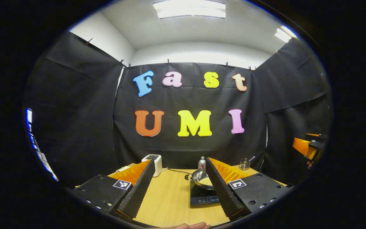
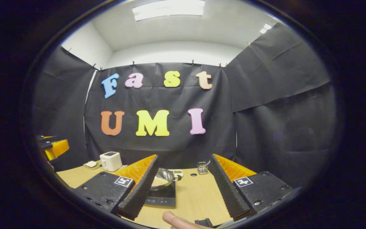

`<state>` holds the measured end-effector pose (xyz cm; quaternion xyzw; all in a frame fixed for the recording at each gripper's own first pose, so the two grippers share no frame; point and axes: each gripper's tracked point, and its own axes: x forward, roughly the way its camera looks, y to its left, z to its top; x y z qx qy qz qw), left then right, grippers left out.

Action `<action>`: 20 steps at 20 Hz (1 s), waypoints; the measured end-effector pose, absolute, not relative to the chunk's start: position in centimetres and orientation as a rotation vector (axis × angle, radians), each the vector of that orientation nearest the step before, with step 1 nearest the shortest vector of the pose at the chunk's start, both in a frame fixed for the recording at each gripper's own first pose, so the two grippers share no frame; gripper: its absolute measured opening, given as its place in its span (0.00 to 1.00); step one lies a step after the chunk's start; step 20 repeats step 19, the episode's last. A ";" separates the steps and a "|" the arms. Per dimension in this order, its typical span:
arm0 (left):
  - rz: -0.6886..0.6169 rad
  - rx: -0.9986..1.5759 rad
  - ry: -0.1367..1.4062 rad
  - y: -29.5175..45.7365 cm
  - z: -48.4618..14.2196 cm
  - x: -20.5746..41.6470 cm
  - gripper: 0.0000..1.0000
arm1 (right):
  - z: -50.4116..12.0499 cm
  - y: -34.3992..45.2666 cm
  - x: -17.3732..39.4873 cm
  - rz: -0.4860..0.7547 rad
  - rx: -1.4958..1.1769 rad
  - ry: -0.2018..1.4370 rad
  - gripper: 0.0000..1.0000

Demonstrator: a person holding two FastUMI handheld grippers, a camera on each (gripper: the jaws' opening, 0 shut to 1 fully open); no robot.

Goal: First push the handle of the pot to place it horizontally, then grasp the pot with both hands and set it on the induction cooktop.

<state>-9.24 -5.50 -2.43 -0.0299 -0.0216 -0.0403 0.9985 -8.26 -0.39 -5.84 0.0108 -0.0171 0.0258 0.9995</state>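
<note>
A steel pot (image 1: 203,180) with pale grains inside sits on the black induction cooktop (image 1: 202,199) on the wooden table. Its short dark handle (image 1: 187,176) sticks out to the side. My left gripper (image 1: 179,161) is open and held back from the table, and its right finger covers part of the pot. In the right gripper view the pot (image 2: 162,178) rests on the cooktop (image 2: 162,199), partly behind the left finger. My right gripper (image 2: 184,156) is also open and holds nothing. Each gripper shows at the other view's edge: right gripper (image 1: 307,146), left gripper (image 2: 54,148).
A white toaster (image 2: 110,161) and a plate of bread (image 2: 91,164) stand at the back left. A small bottle (image 1: 201,163) stands behind the pot, and a wire holder (image 2: 202,168) at the back right. A person's finger (image 2: 173,219) shows near the table's front edge.
</note>
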 end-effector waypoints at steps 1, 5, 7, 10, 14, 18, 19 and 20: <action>-0.087 -0.061 -0.045 -5.6 -2.5 -9.3 0.95 | -5.9 -0.5 -8.1 0.048 0.026 -0.032 1.00; -0.069 -0.047 -0.064 -5.4 -2.1 -9.4 0.95 | -6.0 -1.0 -8.0 0.032 0.019 -0.033 0.99; -0.061 -0.049 -0.095 -5.4 -1.6 -9.4 0.95 | -6.0 -0.8 -8.0 0.038 0.018 -0.034 1.00; -0.071 -0.062 -0.112 -5.5 -1.4 -9.6 0.95 | -5.8 -0.4 -8.2 0.058 0.028 -0.045 1.00; -0.074 -0.060 -0.108 -5.6 -1.9 -9.8 0.95 | -5.9 -1.0 -8.2 0.053 0.035 -0.056 0.99; -0.074 -0.052 -0.095 -5.9 -2.5 -9.5 0.95 | -6.1 -1.7 -7.9 0.031 0.038 -0.065 1.00; -0.076 -0.050 -0.097 -6.0 -2.6 -9.5 0.95 | -6.5 -1.7 -7.8 0.033 0.038 -0.060 1.00; -0.076 -0.050 -0.097 -6.0 -2.6 -9.5 0.95 | -6.5 -1.7 -7.8 0.033 0.038 -0.060 1.00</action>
